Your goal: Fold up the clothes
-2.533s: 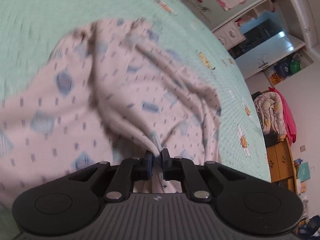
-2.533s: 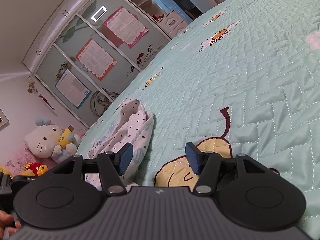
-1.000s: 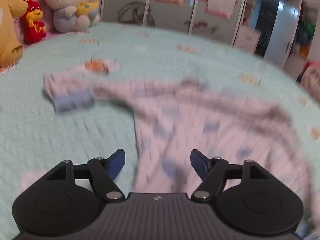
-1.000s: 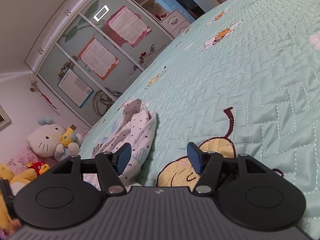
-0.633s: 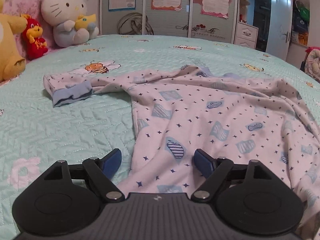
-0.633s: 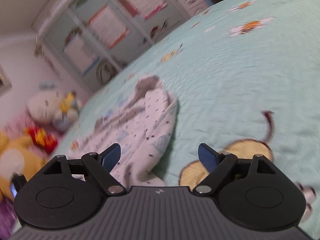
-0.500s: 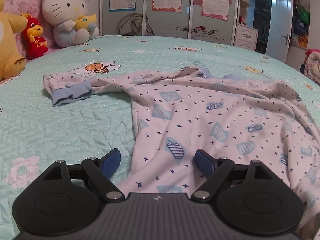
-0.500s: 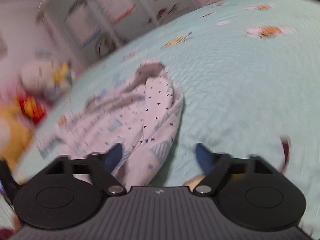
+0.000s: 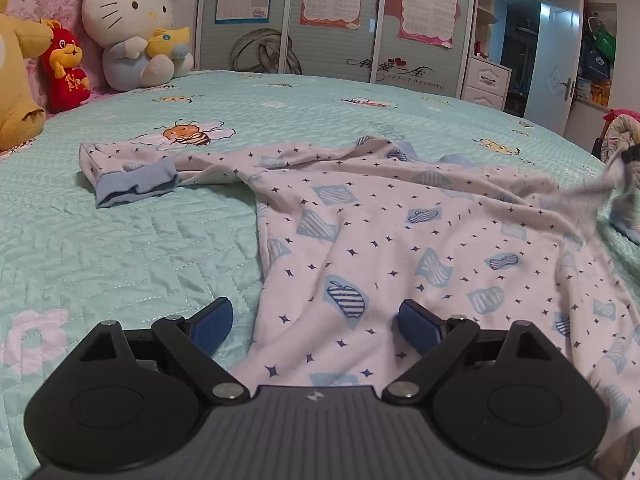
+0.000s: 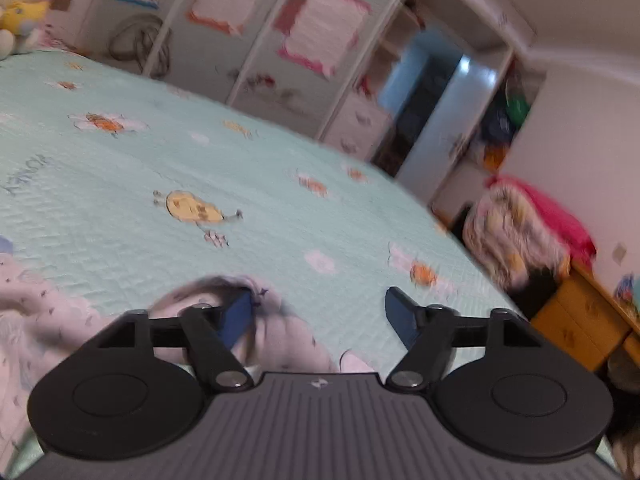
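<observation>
We've got both jaws spread: left hand-held gripper (image 9: 314,326) low over the pajama top (image 9: 400,240), right hand-held gripper (image 10: 320,312) around its bunched edge, not pinching.

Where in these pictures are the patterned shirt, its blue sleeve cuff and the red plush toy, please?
patterned shirt (image 9: 400,248), left wrist view, on the middle of its spread body.
blue sleeve cuff (image 9: 136,184), left wrist view, on the blue band.
red plush toy (image 9: 66,70), left wrist view, on its belly.
</observation>
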Tool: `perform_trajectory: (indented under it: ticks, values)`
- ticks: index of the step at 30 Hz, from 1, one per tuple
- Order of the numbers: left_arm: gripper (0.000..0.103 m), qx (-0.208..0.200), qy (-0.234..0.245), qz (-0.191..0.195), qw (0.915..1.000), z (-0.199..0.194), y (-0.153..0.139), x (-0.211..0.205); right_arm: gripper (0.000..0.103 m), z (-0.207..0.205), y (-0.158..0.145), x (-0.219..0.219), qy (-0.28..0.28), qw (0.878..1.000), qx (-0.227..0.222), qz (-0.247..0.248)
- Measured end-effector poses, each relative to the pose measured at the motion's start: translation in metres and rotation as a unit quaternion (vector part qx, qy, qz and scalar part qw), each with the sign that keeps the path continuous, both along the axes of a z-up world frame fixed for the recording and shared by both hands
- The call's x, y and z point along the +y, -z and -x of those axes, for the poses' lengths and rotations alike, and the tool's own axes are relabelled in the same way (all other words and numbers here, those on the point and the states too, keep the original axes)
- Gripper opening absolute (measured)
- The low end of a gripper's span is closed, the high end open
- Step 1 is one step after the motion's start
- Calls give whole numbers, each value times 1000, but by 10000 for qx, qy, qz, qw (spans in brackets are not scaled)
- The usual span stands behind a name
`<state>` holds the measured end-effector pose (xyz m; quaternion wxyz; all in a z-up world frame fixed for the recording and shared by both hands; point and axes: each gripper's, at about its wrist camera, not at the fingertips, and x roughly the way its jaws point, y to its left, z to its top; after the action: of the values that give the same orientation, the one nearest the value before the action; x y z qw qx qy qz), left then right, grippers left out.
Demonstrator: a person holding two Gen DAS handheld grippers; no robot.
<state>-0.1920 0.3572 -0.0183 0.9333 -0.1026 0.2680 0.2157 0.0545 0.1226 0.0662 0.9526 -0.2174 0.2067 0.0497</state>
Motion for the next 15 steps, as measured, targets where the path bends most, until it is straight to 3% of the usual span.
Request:
perform_trajectory:
  ticks: [5, 7, 9, 13, 15]
  values:
    - [93, 0, -5, -6, 10000, 0, 0, 0, 72, 45, 34, -27, -191, 9922, 710, -1010]
    - [94, 12, -6, -15, 10000, -1, 1, 0, 72, 75, 47, -46, -131, 9742, 1142, -1944]
    - [94, 31, -8, -30, 10000, -2, 1, 0, 72, 108, 60, -66, -19, 9382, 1609, -3064]
    - [94, 151, 3, -34, 9999, -4, -1, -1, 72, 179, 87, -77, -142, 8358, 2503, -4884]
    - [94, 265, 32, 8, 9996, -4, -5, -1, 72, 213, 89, -69, -344, 8114, 2691, -5178]
